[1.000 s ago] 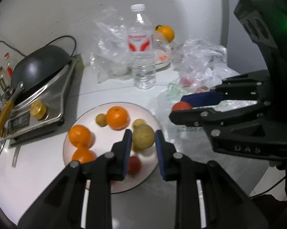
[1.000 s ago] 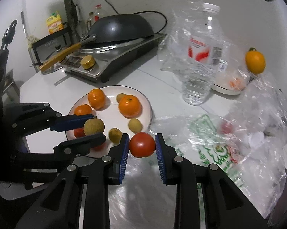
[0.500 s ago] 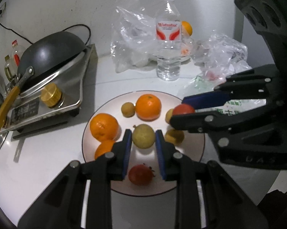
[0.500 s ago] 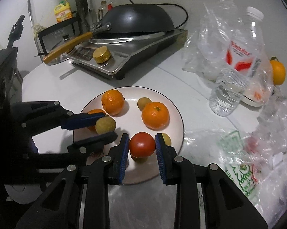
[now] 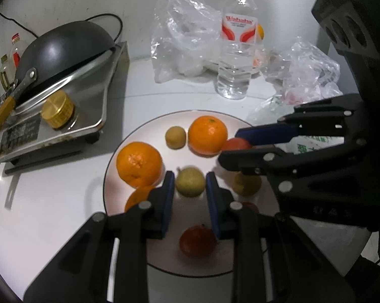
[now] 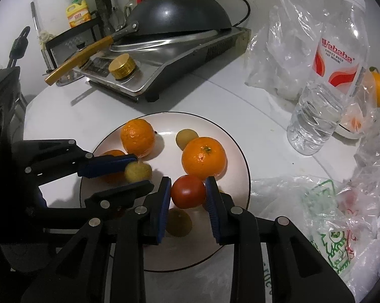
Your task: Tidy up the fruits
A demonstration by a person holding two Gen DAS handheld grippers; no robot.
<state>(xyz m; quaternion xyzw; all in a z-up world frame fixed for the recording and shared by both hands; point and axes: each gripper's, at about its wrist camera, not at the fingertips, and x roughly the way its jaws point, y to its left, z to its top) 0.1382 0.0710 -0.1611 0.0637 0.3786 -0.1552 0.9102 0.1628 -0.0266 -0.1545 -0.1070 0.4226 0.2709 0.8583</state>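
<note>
Both grippers reach in low over the plate (image 6: 243, 161). Left gripper (image 5: 190, 186) pinches a yellow-green fruit (image 5: 190, 182) above plate centre; right gripper (image 6: 188, 195) clamps a red tomato (image 6: 187, 191) beside the plate's largest orange (image 6: 204, 157)

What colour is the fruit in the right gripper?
Red, a tomato clamped in the right gripper; clearest in the right wrist view.

orange mandarins (image 6: 204, 158), red tomato (image 6: 188, 191), white dark-rimmed plate (image 6: 238, 151).

Both claws now over plate (image 6: 243, 166).
</note>
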